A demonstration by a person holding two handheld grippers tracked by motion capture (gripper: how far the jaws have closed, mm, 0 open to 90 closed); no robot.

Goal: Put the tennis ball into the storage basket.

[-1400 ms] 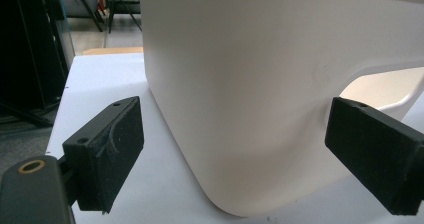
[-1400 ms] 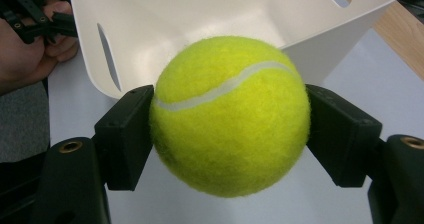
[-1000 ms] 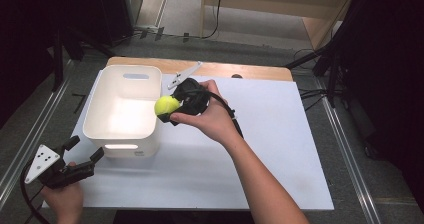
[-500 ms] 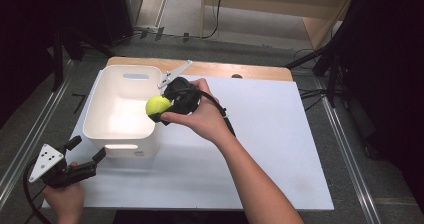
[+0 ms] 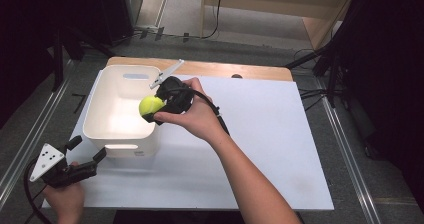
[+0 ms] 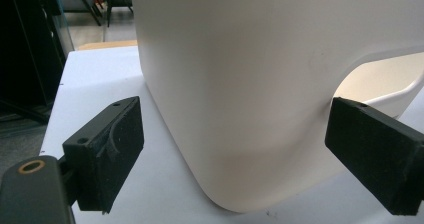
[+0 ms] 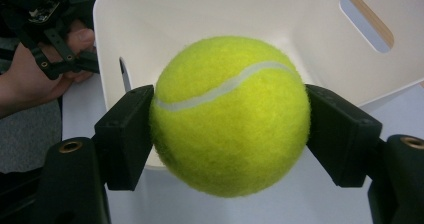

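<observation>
The right hand-held gripper [image 5: 159, 105] is clamped on a yellow-green tennis ball [image 5: 151, 105]. In the right gripper view the two black pads [image 7: 131, 134] press on opposite sides of the ball [image 7: 230, 116], near its widest line. This placement appears chosen so that the round, fuzzy ball cannot roll out of the grip while it is carried.

In the high view the ball sits at the right-hand rim of the white bin [image 5: 107, 101], just over the edge of the opening. The right gripper view looks past the ball into the bin's pale interior [image 7: 280, 39], with a handle slot in the far wall. The ball is held above the rim, not touching it, so a release over the opening would probably drop it inside without striking the wall.

The left hand-held gripper [image 5: 87, 156] rests low at the near left corner of the white surface [image 5: 260, 149], close to the bin's near end. Its jaws stand wide apart with nothing between them. In the left gripper view the pads [image 6: 117, 151] flank the bin's rounded outer corner [image 6: 240, 109] without contact. This position probably keeps the left gripper ready to steady the light bin while staying clear of the right arm's path.

The bin's open top faces upward, which suits a drop from above.
</observation>
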